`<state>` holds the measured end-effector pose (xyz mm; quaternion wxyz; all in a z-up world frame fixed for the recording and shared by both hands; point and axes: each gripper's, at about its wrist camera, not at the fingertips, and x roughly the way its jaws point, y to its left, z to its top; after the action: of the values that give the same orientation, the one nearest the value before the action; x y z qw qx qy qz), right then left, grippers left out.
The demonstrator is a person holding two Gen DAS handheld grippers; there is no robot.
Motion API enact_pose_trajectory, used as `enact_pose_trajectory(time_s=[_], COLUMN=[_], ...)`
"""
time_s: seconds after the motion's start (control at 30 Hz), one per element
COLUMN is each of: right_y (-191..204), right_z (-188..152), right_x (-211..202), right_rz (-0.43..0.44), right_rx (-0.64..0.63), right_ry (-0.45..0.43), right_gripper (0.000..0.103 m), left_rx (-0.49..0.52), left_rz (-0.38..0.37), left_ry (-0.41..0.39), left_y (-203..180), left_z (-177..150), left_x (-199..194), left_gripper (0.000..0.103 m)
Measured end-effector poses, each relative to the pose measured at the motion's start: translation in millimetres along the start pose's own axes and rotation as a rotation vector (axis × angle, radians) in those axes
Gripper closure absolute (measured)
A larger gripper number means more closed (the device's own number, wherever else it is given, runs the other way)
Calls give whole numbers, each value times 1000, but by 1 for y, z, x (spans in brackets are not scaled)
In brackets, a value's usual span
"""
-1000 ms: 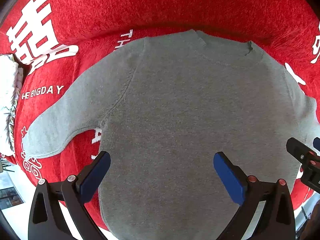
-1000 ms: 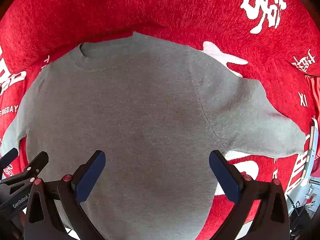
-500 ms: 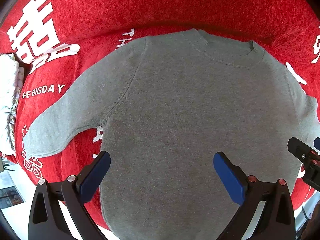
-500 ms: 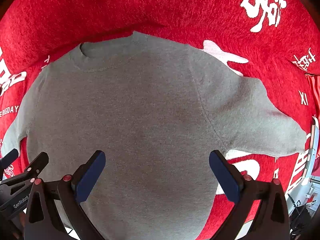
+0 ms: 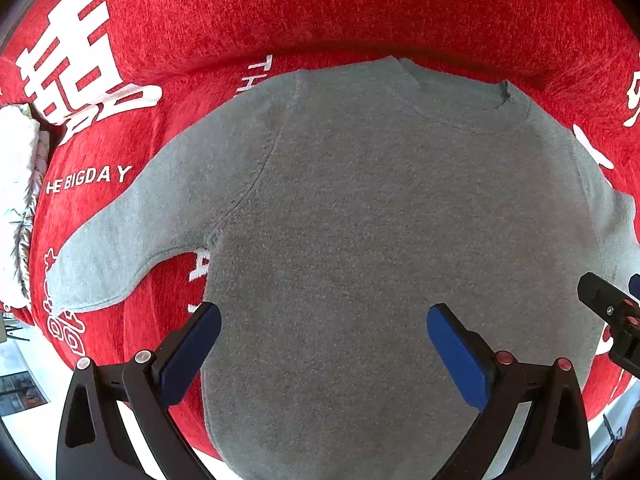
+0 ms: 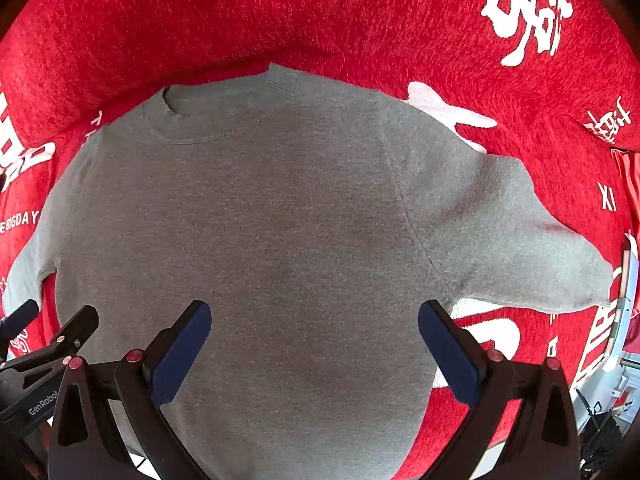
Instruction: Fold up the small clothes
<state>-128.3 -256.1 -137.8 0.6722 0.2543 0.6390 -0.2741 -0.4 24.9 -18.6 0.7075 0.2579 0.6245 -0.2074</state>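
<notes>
Hovering over the lower body of a grey sweatshirt (image 5: 360,216), the left hand-held gripper (image 5: 322,344) has its blue pads spread wide and grips nothing; the right hand-held gripper (image 6: 314,342) hangs beside it, equally wide open and empty. The sweatshirt lies flat and face up on a red blanket (image 5: 320,12) printed with white characters, collar (image 5: 460,100) away from the grippers, the left sleeve (image 5: 132,236) and the right sleeve (image 6: 520,232) both angled outward and down.

Nothing looks folded yet, so the step in hand is probably the first fold, likely bringing a sleeve across the chest. To do it well, each hand-held gripper should travel out to a cuff or a side seam, pinch a single clean edge instead of a bunch of fabric, and lift only enough to clear the body. Dragging risks rucking up the fuzzy blanket beneath. Keeping the fold line parallel to the side seam should give a tidy rectangle.
</notes>
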Motion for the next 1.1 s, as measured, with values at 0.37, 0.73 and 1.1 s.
enact_pose_trajectory(time_s=[0.37,0.73,1.1], right_y=[2,7,14], right_z=[-2,-1,-1], right_x=[1,1,-1], right_rz=[3,-1,-8], right_rx=[1,-3,-3], right_ry=[1,2,-4], right_gripper=[0,0,0], left_rx=[-8,-9,-18], left_rz=[-5,-10,-25], left_ry=[-2,0,1], left_y=[3,9,17], left_z=[-3,-3,-2], left_x=[1,3,6], left_gripper=[0,0,0])
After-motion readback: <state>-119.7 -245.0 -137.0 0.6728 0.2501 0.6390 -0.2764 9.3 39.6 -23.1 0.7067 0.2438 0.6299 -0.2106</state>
